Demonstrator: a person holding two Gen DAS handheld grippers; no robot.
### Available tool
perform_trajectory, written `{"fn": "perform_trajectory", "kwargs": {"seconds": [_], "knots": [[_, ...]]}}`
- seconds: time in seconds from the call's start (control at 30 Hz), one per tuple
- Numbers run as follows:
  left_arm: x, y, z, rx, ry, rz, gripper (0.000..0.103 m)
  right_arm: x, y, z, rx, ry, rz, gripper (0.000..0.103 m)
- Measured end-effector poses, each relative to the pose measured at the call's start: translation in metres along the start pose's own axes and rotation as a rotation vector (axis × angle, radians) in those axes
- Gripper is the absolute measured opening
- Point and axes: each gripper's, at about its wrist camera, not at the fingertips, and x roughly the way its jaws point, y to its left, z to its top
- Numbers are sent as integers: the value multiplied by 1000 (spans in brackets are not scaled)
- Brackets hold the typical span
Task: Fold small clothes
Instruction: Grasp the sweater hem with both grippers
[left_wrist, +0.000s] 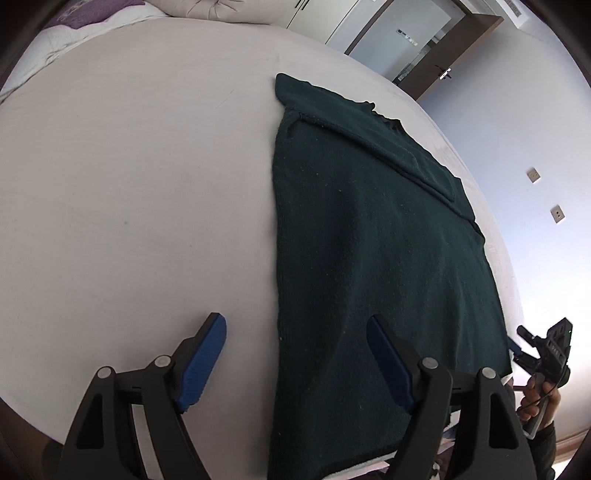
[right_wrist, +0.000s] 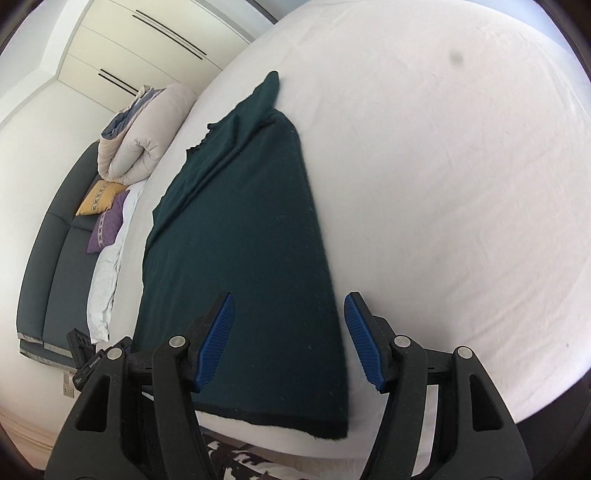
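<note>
2 grippers hang with jaws apart, my left gripper (left_wrist: 295, 363) and right gripper (right_wrist: 290, 341) over the near hem corners of the dark green sweater (left_wrist: 369, 240) lying flat on the bed (left_wrist: 129, 184); soft, limp knit, so I'd pinch those corners.

Your right gripper (right_wrist: 288, 339) hangs with its jaws spread wide over the dark green sweater's (right_wrist: 251, 251) near hem on the white bed (right_wrist: 443, 184); a rolled duvet (right_wrist: 144, 140) lies toward ten o'clock.
</note>
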Motion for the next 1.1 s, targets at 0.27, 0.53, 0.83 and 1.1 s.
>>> {"fn": "perform_trajectory", "kwargs": {"seconds": [0.27, 0.53, 0.83, 1.1], "knots": [[0, -3, -20, 17, 74, -17, 84, -22, -12, -26, -10, 19, -28, 60], [-6, 18, -27, -79, 112, -147, 84, -27, -16, -38, 62, 80, 64, 60], [-4, 32, -37, -157, 162, -206, 17, -24, -23, -36, 138, 102, 117, 60], [-8, 32, -39, -147, 132, -201, 8, -22, -31, -30, 158, 130, 133, 57]]}}
